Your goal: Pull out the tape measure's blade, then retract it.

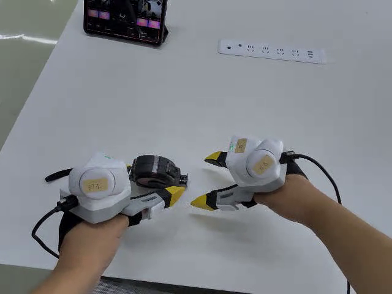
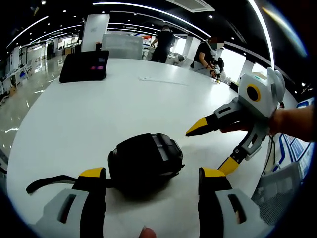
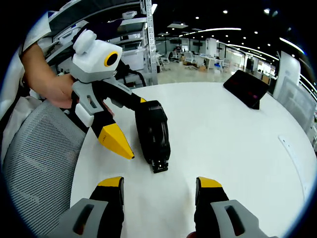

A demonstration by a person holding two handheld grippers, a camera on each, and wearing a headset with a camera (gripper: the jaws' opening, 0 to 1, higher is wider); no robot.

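L gripper [image 2: 152,173]: jaws wide apart, not clamped on anything. Tape measure [image 2: 146,158] lies on the white surface [image 2: 99,99] btw those jaws, just ahead of the tips. It sits closer to the jaw on the left of the left gripper view, w/ a clear gap to the other jaw. Whether the case actually touches the nearer jaw I can't tell, angle too low. Case is black w/ a grey band. Its black strap [image 2: 49,182] trails off past the outside of the nearer jaw, flat on the surface.

R gripper [image 1: 208,179]: jaws also apart, holding nothing. Tips aim at the L gripper & the tape measure, near but not touching either. In the right gripper view the blade hook [image 3: 159,167] is straight ahead of the R gripper, a little beyond its tips & approx midway btw them, facing back at it. Blade looks fully inside the case, just the end tab out. One yellow tip of the L gripper sits just beside the case there.

Well apart from both grippers: tablet [image 1: 125,18] propped up w/ lit screen, far ahead of the L gripper. White power strip [image 1: 272,51] far ahead of the R gripper. Grey mesh chair [image 3: 34,148] behind the L gripper, off the surface edge. People [image 2: 163,44] stand beyond the far edge of the surface, seen in the left gripper view.
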